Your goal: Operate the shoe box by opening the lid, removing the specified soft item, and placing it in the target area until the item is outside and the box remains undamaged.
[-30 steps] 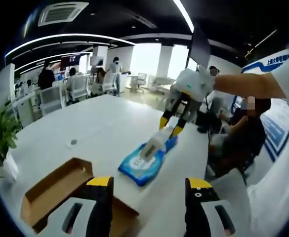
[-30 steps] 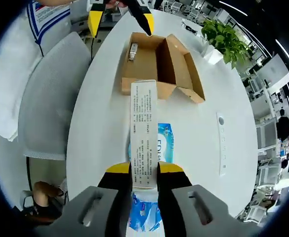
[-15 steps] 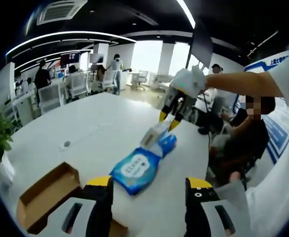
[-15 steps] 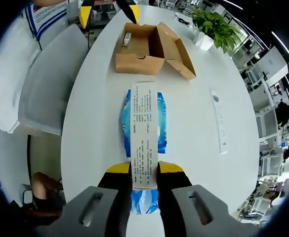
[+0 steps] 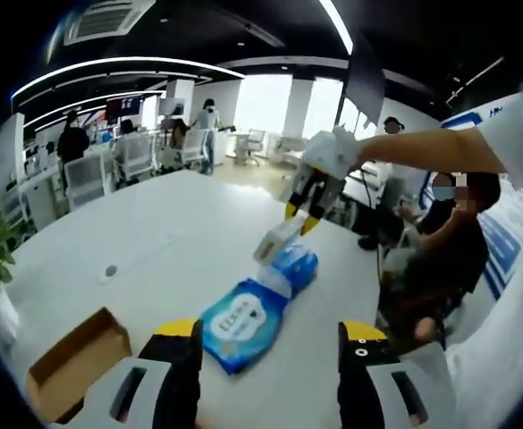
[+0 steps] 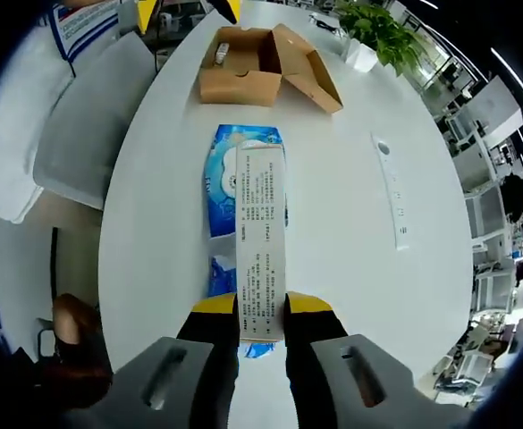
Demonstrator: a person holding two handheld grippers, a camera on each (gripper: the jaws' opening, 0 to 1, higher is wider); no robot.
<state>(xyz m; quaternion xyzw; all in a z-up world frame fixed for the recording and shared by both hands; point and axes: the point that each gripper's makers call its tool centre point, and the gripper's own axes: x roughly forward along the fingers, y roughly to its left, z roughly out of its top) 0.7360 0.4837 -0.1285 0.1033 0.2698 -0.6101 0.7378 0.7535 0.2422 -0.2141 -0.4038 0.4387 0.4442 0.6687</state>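
Note:
The open cardboard shoe box [image 6: 243, 76] sits on the white table [image 6: 350, 268], its lid flap folded out to the right and a small item [image 6: 221, 54] inside. A blue soft wipes pack [image 6: 230, 188] lies flat on the table between the box and me. My right gripper [image 6: 261, 313] is shut on a long white carton [image 6: 261, 241] held over the pack. In the left gripper view, the right gripper [image 5: 299, 213] holds that carton [image 5: 277, 239] above the pack [image 5: 252, 308]. My left gripper [image 5: 265, 335] is open with nothing in it, near the box [image 5: 64, 362].
A potted plant [image 6: 377, 31] stands beyond the box. A flat white strip [image 6: 391, 192] lies on the table's right side. A grey chair [image 6: 78, 125] is at the table's left edge. A seated person [image 5: 440, 241] is by the table's far side.
The right gripper has drawn back from the shoe box with the white carton still in it. The left view has pulled back, so the box sits lower left in it.

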